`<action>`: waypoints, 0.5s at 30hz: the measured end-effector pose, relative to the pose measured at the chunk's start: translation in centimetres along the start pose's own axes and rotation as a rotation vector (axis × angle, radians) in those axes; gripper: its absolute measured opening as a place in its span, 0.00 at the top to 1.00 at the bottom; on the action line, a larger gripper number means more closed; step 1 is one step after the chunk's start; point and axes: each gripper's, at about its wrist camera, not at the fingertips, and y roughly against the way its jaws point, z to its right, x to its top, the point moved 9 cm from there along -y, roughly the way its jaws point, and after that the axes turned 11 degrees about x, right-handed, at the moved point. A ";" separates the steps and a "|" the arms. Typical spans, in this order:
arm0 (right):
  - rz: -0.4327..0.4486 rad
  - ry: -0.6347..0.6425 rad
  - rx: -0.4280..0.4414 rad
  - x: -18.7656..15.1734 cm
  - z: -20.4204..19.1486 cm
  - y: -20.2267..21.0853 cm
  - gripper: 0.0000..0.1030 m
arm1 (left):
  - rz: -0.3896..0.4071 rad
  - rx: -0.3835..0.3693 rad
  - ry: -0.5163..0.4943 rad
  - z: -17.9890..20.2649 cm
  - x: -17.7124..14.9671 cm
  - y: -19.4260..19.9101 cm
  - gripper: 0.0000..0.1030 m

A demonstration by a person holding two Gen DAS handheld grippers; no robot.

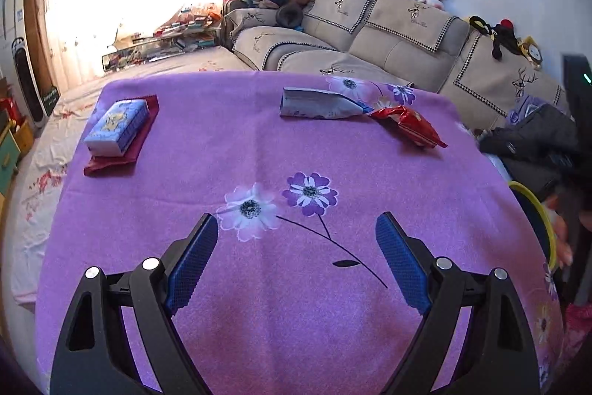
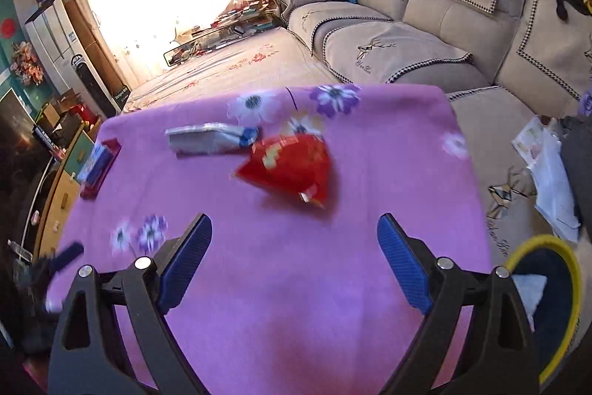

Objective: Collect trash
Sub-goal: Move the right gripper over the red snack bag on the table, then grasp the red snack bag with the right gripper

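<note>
— Purple flowered cloth [image 1: 222,150] is covering the whole table. How are the grippers standing?

— Left gripper [image 1: 296,228] and right gripper [image 2: 295,228] are both hanging spread wide over the near cloth, gripping nothing.

— Where is the trash lying?

— Ahead of both, well apart from the fingertips: a red crinkled foil snack bag [image 2: 290,163], and just behind it, touching, a flattened silver-and-blue wrapper [image 1: 318,103]. Farther left, a blue tissue pack [image 1: 117,127] is sitting on a dark red pouch [image 1: 111,162].

— Any writing?

— Too blurred to read.
</note>
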 end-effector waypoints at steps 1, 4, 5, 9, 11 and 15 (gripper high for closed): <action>-0.004 -0.010 -0.010 1.0 0.0 -1.0 0.16 | 0.003 0.001 -0.004 -0.2 -0.2 0.0 0.16; -0.033 -0.038 -0.030 2.6 0.5 -3.3 0.16 | 0.009 0.012 -0.019 -0.3 -0.5 -0.1 0.16; -0.047 -0.051 -0.042 3.0 0.8 -4.2 0.16 | -0.001 -0.001 -0.008 -0.6 -0.6 -0.3 0.16; -0.095 -0.077 -0.069 3.3 1.4 -6.6 0.16 | -0.027 -0.022 0.024 0.1 -0.9 -0.3 0.16; -0.113 -0.076 -0.087 3.3 1.6 -7.4 0.16 | -0.026 -0.030 0.029 0.0 -1.0 -0.1 0.16; -0.152 -0.082 -0.111 3.0 1.7 -8.8 0.16 | -0.036 -0.039 0.022 0.4 -1.1 -0.4 0.16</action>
